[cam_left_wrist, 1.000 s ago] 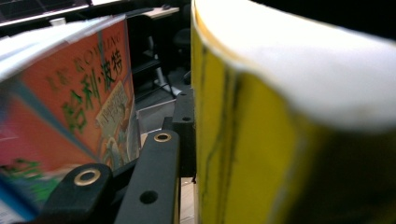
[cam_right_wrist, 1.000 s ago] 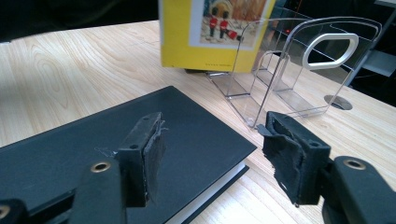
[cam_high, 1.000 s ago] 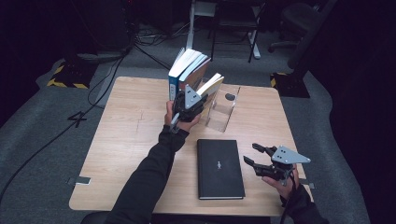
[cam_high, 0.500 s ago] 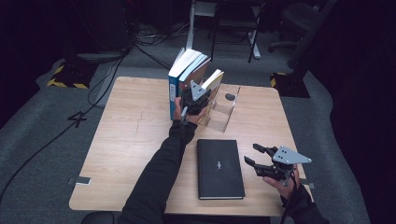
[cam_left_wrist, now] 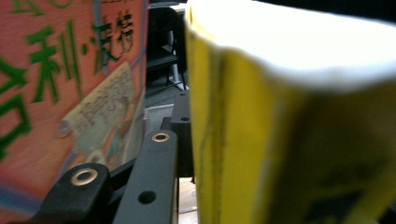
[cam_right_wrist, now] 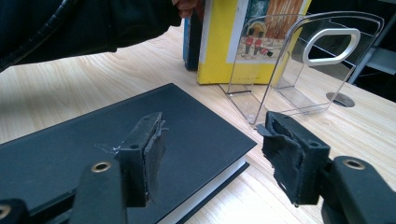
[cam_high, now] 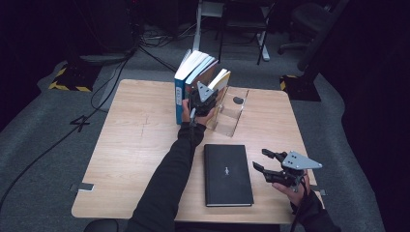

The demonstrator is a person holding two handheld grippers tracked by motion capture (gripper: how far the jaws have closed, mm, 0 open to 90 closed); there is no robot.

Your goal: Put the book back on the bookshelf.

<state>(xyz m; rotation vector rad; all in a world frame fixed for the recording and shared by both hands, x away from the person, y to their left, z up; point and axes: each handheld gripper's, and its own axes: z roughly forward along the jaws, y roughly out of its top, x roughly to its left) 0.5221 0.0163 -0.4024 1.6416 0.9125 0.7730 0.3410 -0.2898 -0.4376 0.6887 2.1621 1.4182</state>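
Note:
My left gripper (cam_high: 207, 96) is shut on a yellow book (cam_high: 221, 79) that stands on edge at the back of the table. The book leans between a row of upright books (cam_high: 191, 77) and a clear book stand (cam_high: 232, 113). In the left gripper view the yellow book (cam_left_wrist: 243, 140) sits hard against one black finger (cam_left_wrist: 154, 182), and an orange cover (cam_left_wrist: 46, 93) is at the left. A black book (cam_high: 227, 174) lies flat near the front edge. My right gripper (cam_high: 263, 164) hovers open just right of it, and its fingers (cam_right_wrist: 144, 154) have nothing between them.
The wooden table (cam_high: 135, 145) has bare room on its left half. In the right gripper view the clear stand (cam_right_wrist: 299, 70) rises behind the black book (cam_right_wrist: 116, 135), with the yellow book (cam_right_wrist: 219, 42) and a blue book (cam_right_wrist: 192, 37) beyond. Chairs and cables lie past the table.
My left gripper has shifted a little with the yellow book, which now stands steeper and closer to the row of books. The right gripper has stayed still.

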